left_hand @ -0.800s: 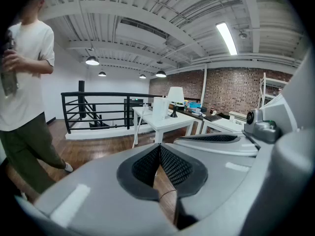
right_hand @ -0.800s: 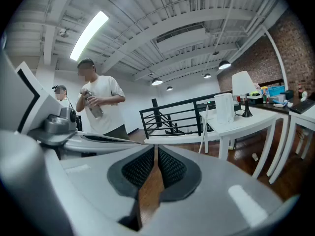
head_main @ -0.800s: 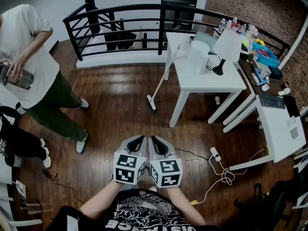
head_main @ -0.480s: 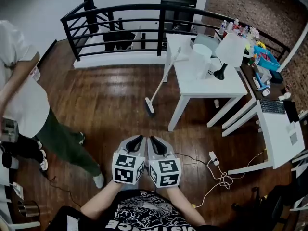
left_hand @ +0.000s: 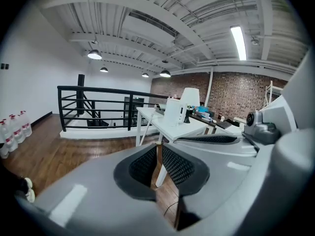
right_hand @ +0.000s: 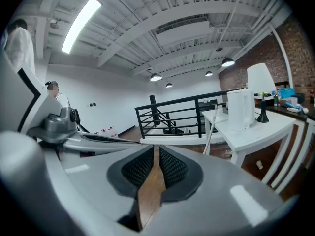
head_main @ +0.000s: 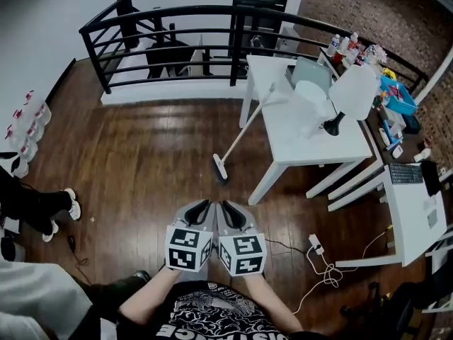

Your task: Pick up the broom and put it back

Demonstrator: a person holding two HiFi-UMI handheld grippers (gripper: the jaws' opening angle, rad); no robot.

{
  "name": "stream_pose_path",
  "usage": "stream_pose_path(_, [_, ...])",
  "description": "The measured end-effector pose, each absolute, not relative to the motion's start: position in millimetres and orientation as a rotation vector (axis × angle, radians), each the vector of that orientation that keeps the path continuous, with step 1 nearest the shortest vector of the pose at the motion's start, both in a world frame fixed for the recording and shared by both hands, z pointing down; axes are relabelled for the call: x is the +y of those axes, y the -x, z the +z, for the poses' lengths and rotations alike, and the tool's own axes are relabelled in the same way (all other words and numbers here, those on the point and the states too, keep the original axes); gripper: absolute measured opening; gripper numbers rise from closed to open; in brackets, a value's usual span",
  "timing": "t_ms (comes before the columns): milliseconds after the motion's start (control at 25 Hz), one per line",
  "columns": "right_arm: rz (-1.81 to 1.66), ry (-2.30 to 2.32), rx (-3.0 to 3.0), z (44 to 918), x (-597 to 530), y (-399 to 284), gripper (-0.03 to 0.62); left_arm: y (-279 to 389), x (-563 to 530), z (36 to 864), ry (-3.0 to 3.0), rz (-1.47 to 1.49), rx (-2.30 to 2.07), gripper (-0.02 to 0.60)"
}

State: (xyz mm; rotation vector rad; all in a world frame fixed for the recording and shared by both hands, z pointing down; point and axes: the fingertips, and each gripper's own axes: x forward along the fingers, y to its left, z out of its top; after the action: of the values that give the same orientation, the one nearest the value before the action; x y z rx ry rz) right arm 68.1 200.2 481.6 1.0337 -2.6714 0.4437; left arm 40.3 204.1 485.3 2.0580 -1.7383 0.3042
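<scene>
Bystander (head_main: 35, 299) stepped closer; broom (head_main: 241, 128) leans well ahead of right gripper (head_main: 231, 208).

The broom (head_main: 241, 134) leans on the white tabletop (head_main: 301, 137), head on the wooden floor (head_main: 141, 161). The left gripper (head_main: 203, 205) and right gripper (head_main: 228, 206) hover side by side, well apart from it.

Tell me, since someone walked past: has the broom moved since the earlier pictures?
No. The broom leans on the white table's left edge as before, its head on the floor beside that edge; only the view shifted.
</scene>
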Motion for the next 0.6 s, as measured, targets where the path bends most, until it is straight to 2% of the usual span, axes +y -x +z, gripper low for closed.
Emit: stream_pose_path(600, [0.473,-1.072,-2.624,485,95,24,0.02,60,103,487,-2.039,0.272,-1.706,0.043])
